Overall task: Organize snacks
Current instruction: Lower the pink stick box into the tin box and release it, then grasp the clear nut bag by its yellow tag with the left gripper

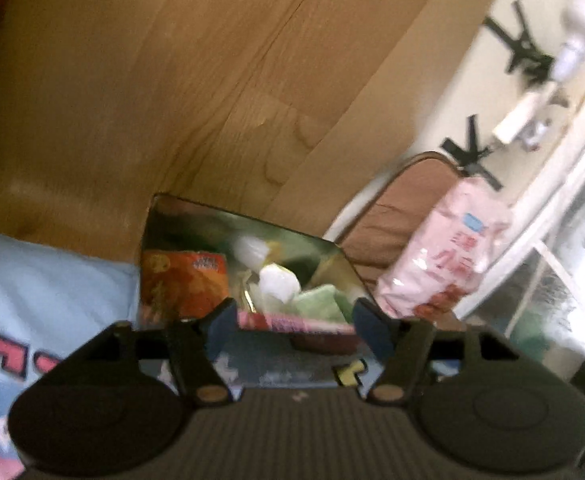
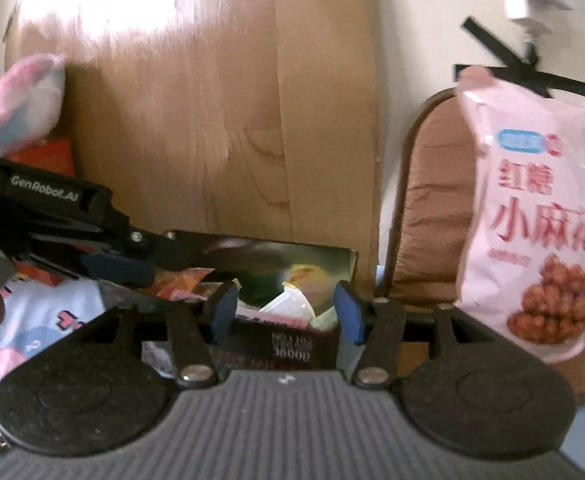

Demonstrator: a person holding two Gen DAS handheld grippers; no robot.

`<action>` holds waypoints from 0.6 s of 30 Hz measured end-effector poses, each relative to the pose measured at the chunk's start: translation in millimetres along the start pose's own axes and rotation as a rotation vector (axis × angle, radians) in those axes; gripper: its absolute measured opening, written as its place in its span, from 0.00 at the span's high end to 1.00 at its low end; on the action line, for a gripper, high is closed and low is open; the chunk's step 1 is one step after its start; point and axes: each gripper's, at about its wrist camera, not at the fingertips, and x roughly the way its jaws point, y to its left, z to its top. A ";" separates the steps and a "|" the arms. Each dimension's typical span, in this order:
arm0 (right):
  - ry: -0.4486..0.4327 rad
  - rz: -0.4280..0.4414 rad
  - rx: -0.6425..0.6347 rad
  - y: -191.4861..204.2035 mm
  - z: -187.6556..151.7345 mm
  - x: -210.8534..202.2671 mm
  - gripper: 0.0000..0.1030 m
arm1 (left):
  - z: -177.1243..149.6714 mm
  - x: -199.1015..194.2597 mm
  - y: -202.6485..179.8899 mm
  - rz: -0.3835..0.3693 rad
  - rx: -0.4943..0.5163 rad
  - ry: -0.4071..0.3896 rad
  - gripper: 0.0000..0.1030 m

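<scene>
Left gripper [image 1: 294,322] and right gripper [image 2: 288,310]: 2 sets of jaws apart, nothing held. Just beyond, box [image 1: 164,216] with loose snacks [image 1: 184,284] inside. Pink bag [image 2: 532,216] stands right, outside. Likely next: take bag near top, grip firm, avoid crushing.

- The left claw [image 1: 294,326] stands with jaws apart, nothing pressed between its blue pads [image 1: 372,330].
- Just beyond it sits an open box [image 1: 164,216] of snacks: an orange packet [image 1: 186,284], white and green wrappers.
- A pink snack bag [image 1: 444,248] stands upright to the box's right.
</scene>
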 end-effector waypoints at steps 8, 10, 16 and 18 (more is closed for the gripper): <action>0.243 0.256 0.136 0.0 -43.5 -14.2 0.45 | -69.3 -58.7 -4.5 -0.111 -0.056 0.069 0.30; 0.280 0.283 0.154 4.1 -46.9 -11.8 0.55 | -89.3 -69.1 -3.4 -0.119 -0.086 0.101 0.30; 0.345 0.327 0.193 15.3 -54.6 -3.5 0.71 | -128.5 -76.4 8.6 -0.063 -0.176 0.158 0.30; 0.359 0.341 0.194 16.9 -54.7 -10.3 0.76 | -133.3 -70.8 15.7 -0.056 -0.216 0.175 0.30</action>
